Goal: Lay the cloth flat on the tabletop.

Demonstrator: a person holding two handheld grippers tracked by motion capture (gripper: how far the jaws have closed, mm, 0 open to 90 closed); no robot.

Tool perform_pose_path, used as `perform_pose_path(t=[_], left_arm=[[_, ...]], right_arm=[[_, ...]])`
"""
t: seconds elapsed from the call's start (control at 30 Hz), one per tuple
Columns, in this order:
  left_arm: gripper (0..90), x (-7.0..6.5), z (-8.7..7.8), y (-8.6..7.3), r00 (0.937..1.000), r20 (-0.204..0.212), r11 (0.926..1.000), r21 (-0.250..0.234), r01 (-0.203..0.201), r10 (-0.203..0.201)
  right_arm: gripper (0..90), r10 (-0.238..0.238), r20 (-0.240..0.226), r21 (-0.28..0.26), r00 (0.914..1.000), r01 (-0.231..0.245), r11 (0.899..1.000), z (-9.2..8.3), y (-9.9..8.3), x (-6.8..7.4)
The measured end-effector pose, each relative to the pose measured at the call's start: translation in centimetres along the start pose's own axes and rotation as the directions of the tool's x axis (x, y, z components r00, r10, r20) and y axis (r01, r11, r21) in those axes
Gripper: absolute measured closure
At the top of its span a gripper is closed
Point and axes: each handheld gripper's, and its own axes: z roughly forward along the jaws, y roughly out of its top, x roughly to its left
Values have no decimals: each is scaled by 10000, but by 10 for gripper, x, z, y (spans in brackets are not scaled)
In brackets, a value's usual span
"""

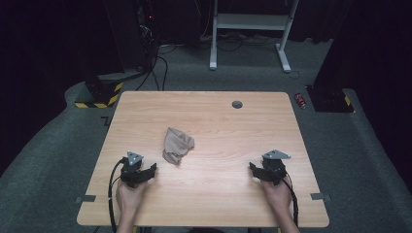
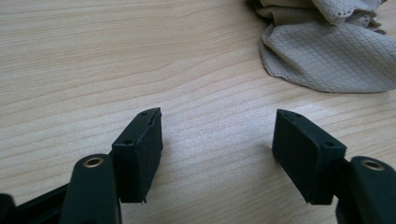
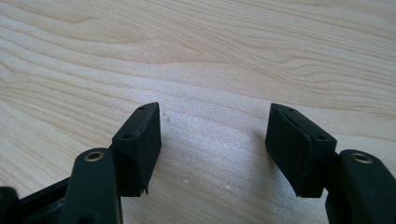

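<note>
Jaws of both the left gripper [image 1: 147,171] and right gripper [image 1: 255,171] stand spread, holding nothing. Crumpled beige cloth [image 1: 177,144] lies untouched at the left gripper's one o'clock; all handling looks still ahead.

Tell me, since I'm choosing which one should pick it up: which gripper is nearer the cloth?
Left. The left gripper sits just below-left of the cloth; the right gripper is far across the table.
</note>
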Motion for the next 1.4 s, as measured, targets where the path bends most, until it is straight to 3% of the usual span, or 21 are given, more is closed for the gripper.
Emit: perform_pose_path(t=[0.43,0.6,0.7,0.83,1.0,1.03,1.3,1.4], left_arm=[[332,-1,0,0,10000,-16,10000,19,-71,71],[337,-4,0,1,9995,307,10000,5,30,-31],[319,-10,-1,7,9966,823,10000,-44,-43,46],[311,-19,-6,15,9930,1126,9987,-423,-301,347],[280,-25,-6,25,9889,1394,9983,-364,-461,507],[275,-30,-6,31,9858,1564,9977,-384,-558,611],[248,-46,5,54,9789,1846,9957,-440,-810,877],[249,-48,13,62,9812,1750,9964,-362,-763,815]], right_arm=[[357,21,1,8,10000,-21,10000,0,0,0],[357,25,1,10,10000,-25,10000,0,0,0],[357,23,1,11,10000,-23,10000,0,0,0],[356,25,1,10,10000,-25,10000,0,0,0],[354,5,-4,10,10000,-5,10000,0,0,0],[354,14,-7,12,10000,-14,10000,0,0,0],[350,-29,-19,9,10000,29,10000,0,0,0],[349,-60,-48,23,10000,60,10000,1,1,0]])
